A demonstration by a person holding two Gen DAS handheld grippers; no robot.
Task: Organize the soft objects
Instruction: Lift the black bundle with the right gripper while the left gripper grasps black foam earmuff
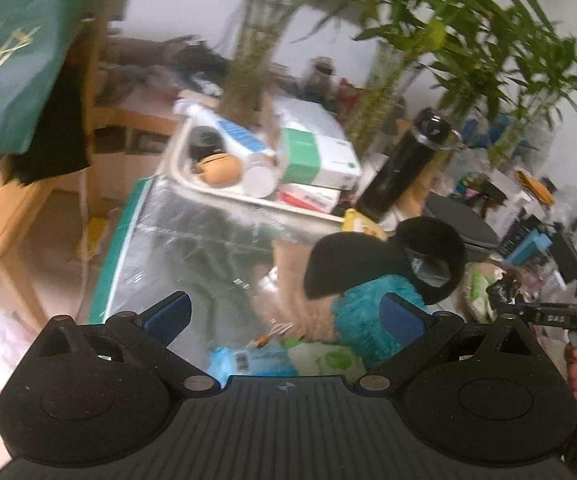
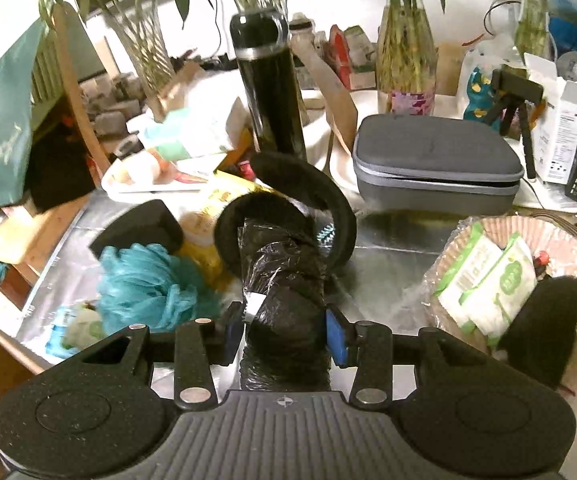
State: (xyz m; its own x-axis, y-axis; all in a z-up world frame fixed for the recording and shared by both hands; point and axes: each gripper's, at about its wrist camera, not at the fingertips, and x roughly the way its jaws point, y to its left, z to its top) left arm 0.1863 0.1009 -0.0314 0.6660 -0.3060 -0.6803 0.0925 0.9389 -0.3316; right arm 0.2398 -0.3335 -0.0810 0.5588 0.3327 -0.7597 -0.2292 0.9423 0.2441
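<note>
My right gripper (image 2: 286, 330) is shut on a black plastic-wrapped roll (image 2: 284, 280) and holds it above the silver table cover. A black furry earmuff (image 2: 308, 196) lies just beyond the roll. A teal mesh bath pouf (image 2: 148, 280) and a black sponge (image 2: 144, 224) lie to its left. A brown basket (image 2: 568, 236) at right holds green wet-wipe packs (image 2: 496, 280) and another black sponge (image 2: 540, 320). My left gripper (image 1: 284, 316) is open and empty above the table, with the teal pouf (image 1: 364, 320) and black earmuff (image 1: 388, 264) just ahead to the right.
A black bottle (image 2: 272, 92), a grey zip case (image 2: 436, 164), glass vases with bamboo (image 2: 404, 52) and boxes crowd the back. A white tray (image 1: 192, 184) with a bottle and boxes stands beyond the left gripper. A wooden chair (image 1: 4, 216) with a green bag stands left.
</note>
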